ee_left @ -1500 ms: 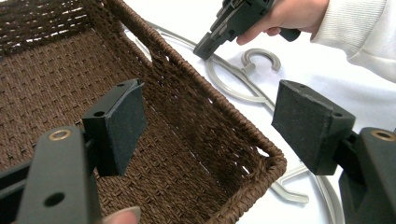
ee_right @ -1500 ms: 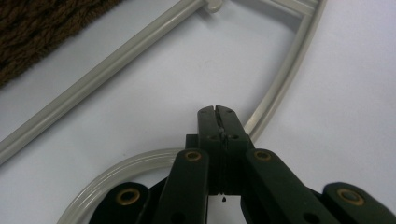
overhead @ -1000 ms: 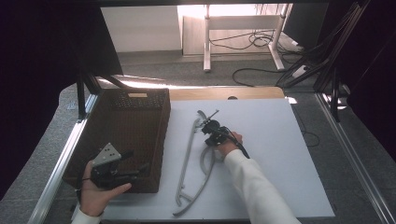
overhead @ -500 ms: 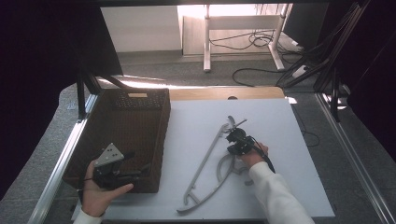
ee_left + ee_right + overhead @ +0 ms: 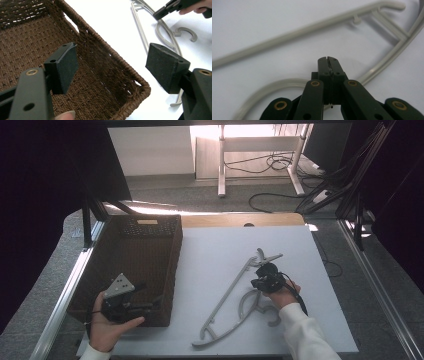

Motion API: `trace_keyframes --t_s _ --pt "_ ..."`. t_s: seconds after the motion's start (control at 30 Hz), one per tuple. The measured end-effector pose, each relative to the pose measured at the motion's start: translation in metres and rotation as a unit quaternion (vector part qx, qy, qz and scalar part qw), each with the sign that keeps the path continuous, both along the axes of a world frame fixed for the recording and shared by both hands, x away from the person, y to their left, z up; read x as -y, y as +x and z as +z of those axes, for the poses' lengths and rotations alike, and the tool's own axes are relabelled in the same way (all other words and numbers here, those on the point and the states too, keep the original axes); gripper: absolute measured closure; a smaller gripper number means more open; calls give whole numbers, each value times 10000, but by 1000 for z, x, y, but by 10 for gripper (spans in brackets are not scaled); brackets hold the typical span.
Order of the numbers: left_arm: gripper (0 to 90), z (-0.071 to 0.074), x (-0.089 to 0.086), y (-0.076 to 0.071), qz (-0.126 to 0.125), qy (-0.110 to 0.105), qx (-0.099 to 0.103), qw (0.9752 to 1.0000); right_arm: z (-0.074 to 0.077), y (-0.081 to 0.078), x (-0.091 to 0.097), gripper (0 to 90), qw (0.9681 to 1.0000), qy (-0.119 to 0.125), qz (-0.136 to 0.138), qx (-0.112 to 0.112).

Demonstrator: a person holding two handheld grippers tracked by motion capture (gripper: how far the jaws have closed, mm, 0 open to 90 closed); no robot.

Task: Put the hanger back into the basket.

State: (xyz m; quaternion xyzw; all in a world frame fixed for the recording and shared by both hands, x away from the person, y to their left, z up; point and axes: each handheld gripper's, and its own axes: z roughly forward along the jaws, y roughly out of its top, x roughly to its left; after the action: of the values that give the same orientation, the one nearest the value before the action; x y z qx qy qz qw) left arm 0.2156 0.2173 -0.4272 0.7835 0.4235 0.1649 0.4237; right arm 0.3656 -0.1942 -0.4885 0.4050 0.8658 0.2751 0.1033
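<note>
At nine o'clock on the white table (image 5: pixel 215 255), a brown wicker basket (image 5: pixel 165 270), long side running away from the person. At its near end, about seven o'clock, the left hand (image 5: pixel 107 327) wrapped round the left gripper (image 5: pixel 147 306), grey three-cornered plate up, jaws spread wide apart and gripping nothing; in the left gripper view, one pad (image 5: pixel 66 66) hanging above the woven floor, the other beyond the rim above the bare table, near corner of the basket between them. Right of centre, a pale grey plastic hanger (image 5: pixel 235 290) lying flat, long bar slanting from six o'clock up toward one o'clock, hook curled near the right wrist at about five o'clock. At four o'clock, the right hand (image 5: pixel 280 295) with the right gripper (image 5: pixel 257 281) over the hanger's curved neck; in the right gripper view, jaws pressed together to a thin seam, perhaps pinching the thin curved rod (image 5: pixel 274 86) passing beneath them, though the contact itself hidden under the linkage. Beyond the table at twelve o'clock, a white desk frame (image 5: pixel 260 145) and loose black cables (image 5: pixel 270 165) on the grey floor.
</note>
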Motion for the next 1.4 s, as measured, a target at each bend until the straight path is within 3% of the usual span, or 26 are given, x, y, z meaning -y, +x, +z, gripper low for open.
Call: trace_keyframes --t_s 0.03,0.1,0.17,0.23,0.37,0.4,0.5,0.63,0.7,0.73,0.87,0.93,1.2,1.4 --pt "255 0 0 0 -3 -5 5 10000 0 0 0 891 10000 0 0 0" --pt "257 1 0 0 -4 -22 19 10000 12 -15 6 891 9993 260 113 250" --pt "257 1 0 -1 -3 -37 23 10000 15 -20 10 891 9989 354 122 299" --pt "258 1 0 -1 -3 -41 18 10000 22 -36 26 891 9973 575 88 444" --pt "259 1 2 -1 -63 -90 -9 9999 24 -49 46 891 9953 831 -92 491" --pt "259 1 3 -1 -111 -145 -34 9998 23 -60 64 891 9937 975 -294 473" --pt "259 1 6 -1 -139 -136 -42 9998 21 -70 81 889 9919 1100 -439 463" --pt "259 1 7 0 -141 -131 -51 9998 18 -82 97 864 9922 1028 -462 538" --pt "259 0 7 1 -138 -129 -59 9998 17 -82 99 769 9923 1014 -417 578" --pt "259 0 7 1 -132 -128 -66 9998 17 -82 99 769 9923 1014 -417 578" --pt "260 0 9 1 -145 -93 -77 9998 17 -83 95 467 9912 925 -393 864" --pt "261 0 9 1 -154 -98 -78 9998 19 -83 95 415 9902 1006 -355 901" --pt "265 1 25 1 -316 -69 -133 9994 18 -79 105 342 9902 1019 -495 818" --pt "266 4 43 4 -471 -23 -152 9988 19 -77 113 320 9884 1043 -645 894"
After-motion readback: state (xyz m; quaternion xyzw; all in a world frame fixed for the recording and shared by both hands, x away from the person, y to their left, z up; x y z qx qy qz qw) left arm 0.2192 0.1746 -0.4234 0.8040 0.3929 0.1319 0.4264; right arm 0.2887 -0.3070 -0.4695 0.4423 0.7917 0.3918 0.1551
